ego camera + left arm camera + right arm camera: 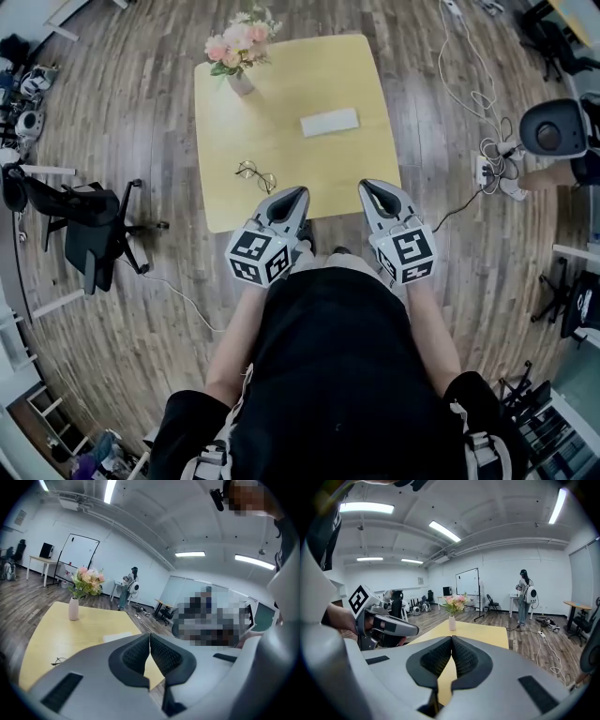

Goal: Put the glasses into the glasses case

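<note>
A pair of thin-framed glasses lies near the front left of the yellow table; its edge shows as a dark wire shape, the glasses, in the left gripper view. The white glasses case lies closed at the table's middle right, and shows as a pale slab, the case, in the left gripper view. My left gripper hovers at the table's near edge, just right of the glasses, shut and empty. My right gripper hangs at the near edge further right, shut with nothing in it.
A vase of pink flowers stands at the table's far left corner. A black office chair stands left of the table on the wood floor. Cables and a power strip lie to the right. A person stands far off.
</note>
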Demonstrator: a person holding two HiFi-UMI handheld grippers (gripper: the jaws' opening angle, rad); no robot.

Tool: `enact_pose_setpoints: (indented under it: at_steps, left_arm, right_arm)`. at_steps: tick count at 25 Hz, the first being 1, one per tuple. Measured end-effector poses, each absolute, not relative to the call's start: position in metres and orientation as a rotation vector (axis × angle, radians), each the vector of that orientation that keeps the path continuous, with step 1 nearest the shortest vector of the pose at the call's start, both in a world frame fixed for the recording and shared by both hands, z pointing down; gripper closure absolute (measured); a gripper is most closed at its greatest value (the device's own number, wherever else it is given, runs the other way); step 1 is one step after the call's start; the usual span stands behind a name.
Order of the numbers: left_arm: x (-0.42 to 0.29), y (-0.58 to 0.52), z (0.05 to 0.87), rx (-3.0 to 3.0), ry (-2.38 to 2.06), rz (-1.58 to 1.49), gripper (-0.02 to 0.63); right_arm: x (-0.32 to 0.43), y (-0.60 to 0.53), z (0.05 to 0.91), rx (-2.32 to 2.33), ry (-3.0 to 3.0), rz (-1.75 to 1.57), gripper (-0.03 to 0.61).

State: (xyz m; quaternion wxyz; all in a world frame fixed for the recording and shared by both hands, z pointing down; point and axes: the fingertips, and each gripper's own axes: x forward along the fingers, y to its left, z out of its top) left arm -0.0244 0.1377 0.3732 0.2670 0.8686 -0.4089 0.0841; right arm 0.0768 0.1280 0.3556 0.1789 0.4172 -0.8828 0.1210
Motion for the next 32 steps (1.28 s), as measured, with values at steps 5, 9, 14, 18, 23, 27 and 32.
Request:
enact_pose_setpoints:
  at_steps: [5, 9, 14, 18, 23, 27, 32]
  left_arm:
    - [-0.036, 0.106, 0.379, 2.372, -1.036, 0.242, 0.591]
    - [-0.05, 0.086, 0.384, 2.39, -0.994, 0.247, 0.591]
    - [-0.065, 0.068, 0.393, 2.41, -0.937, 0.256, 0.591]
    - [-0.075, 0.056, 0.399, 2.414, -0.913, 0.262, 0.591]
    - [-0.078, 0.051, 0.403, 2.405, -0.888, 0.256, 0.591]
    - [-0.077, 0.048, 0.409, 2.395, -0.863, 0.261, 0.591]
    - [-0.08, 0.04, 0.414, 2.375, -0.874, 0.257, 0.591]
  right_arm:
    - [0.06, 0.101, 0.363, 1.213, -2.449, 0.341, 0.561]
    - [0.048, 0.085, 0.371, 1.24, -2.403, 0.338, 0.561]
    - [0.034, 0.071, 0.378, 1.289, -2.367, 0.34, 0.546]
    - [0.024, 0.063, 0.383, 1.298, -2.347, 0.341, 0.532]
    - [0.023, 0.058, 0.392, 1.283, -2.302, 0.338, 0.508]
    - [0.027, 0.05, 0.403, 1.266, -2.257, 0.329, 0.487]
    - [0.03, 0.034, 0.415, 1.205, -2.22, 0.298, 0.464]
